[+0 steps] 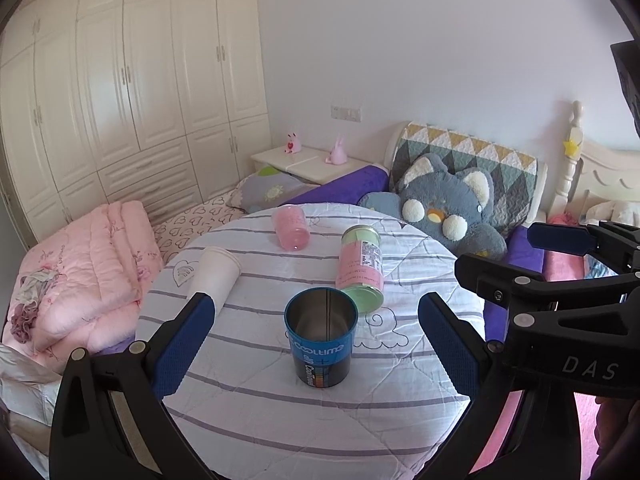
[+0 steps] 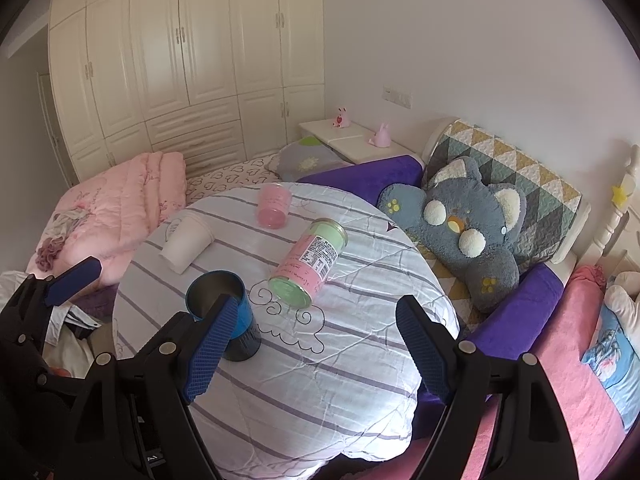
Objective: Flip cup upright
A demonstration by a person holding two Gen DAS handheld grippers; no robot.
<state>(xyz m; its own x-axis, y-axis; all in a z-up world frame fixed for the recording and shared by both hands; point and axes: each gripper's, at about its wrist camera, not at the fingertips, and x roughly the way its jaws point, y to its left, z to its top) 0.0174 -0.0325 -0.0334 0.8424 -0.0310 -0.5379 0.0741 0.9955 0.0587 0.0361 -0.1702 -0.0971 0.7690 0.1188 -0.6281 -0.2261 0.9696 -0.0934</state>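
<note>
While the blue cup (image 1: 321,343) is standing upright on the counter (image 1: 280,420), both grippers' fingers (image 1: 182,344) (image 2: 212,348) are hovering wide apart, holding nothing.

Bare striped cloth (image 1: 280,420) at the near edge, open to either gripper. Ahead, upright blue cup (image 1: 321,342) mid-table, green-pink can (image 1: 362,268) lying just beside and behind it. White cup (image 1: 214,274) lying left, pink cup (image 1: 291,227) lying far back; clear lanes between these. Plush (image 1: 448,204) crowding the far right rim.
</note>
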